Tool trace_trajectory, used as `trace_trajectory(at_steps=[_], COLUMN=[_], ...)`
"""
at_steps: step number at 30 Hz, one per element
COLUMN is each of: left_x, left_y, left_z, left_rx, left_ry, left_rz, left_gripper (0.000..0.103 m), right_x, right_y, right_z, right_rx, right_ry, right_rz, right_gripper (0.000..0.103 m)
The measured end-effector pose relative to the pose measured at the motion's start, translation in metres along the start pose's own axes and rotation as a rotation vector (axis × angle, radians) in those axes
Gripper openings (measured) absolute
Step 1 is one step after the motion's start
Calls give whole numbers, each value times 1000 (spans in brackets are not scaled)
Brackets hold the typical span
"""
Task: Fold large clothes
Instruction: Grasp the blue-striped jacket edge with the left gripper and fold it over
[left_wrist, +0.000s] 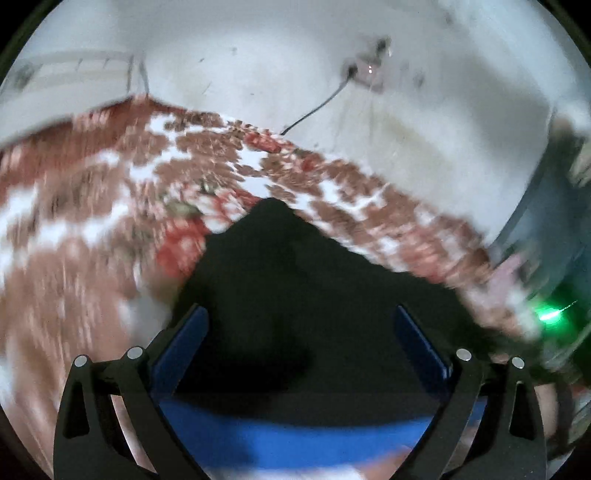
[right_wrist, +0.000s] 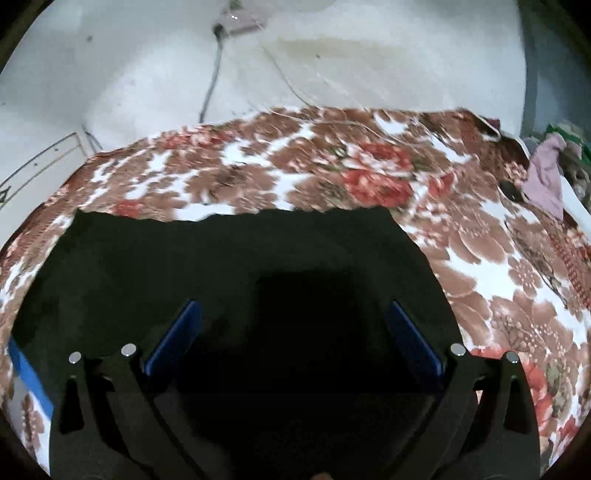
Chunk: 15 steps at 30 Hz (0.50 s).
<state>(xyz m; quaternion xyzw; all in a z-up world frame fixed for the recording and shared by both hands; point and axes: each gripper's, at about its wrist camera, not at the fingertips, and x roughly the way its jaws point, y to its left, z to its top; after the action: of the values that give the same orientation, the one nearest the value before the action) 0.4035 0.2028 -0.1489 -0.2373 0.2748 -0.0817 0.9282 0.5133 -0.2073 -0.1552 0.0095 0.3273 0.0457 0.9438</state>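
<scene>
A large dark garment (right_wrist: 236, 266) lies spread flat on a floral bedspread (right_wrist: 332, 173); its far edge runs straight across the right wrist view. My right gripper (right_wrist: 293, 306) hovers over it, open, with blue pads (right_wrist: 177, 332) wide apart and nothing pinched. In the blurred left wrist view the same garment (left_wrist: 288, 280) shows as a dark pointed corner. A blue band (left_wrist: 295, 439) runs along its near edge. My left gripper (left_wrist: 301, 314) is also open above the cloth. The blue band (right_wrist: 29, 376) also shows at the left of the right wrist view.
The bedspread (left_wrist: 92, 240) covers the bed up to a white wall (right_wrist: 369, 55), which has a socket and a hanging cable (right_wrist: 210, 85). A heap of other clothes (right_wrist: 546, 173) lies at the bed's far right. A green light (left_wrist: 550, 314) glows at the right.
</scene>
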Motion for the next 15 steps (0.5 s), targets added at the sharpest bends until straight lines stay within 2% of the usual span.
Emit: trace_trajectory(at_steps=[2,3,5,8,12,14,15], left_x=[-24,-34,-38,-32,-10,-1,7], left_y=[7,12,16,26,38,37,34], left_z=[-21,-36,-56,-81,-101,-104,-106], left_rx=[-100,-166,-231,-264,-363,-354,-345], left_ry=[-7,16,62,130,180,193,201], left_rz=[-94,-136,-178,-111,-132,-96,-101], left_gripper=[98,98,98,98,98,98,98], right_x=[-1,-1,2,7,13,15,17], right_y=[5,7,14,19,15,12,11], right_z=[2,2,2,-3,-7,-8,-9], right_rx=[-3,-5,-32,-58,-31,-14,-13], right_ry=[3,8,31,49,57,63,68], right_rz=[16,20,27,3,37,52,52], right_gripper=[98,98,98,98,98,98,98])
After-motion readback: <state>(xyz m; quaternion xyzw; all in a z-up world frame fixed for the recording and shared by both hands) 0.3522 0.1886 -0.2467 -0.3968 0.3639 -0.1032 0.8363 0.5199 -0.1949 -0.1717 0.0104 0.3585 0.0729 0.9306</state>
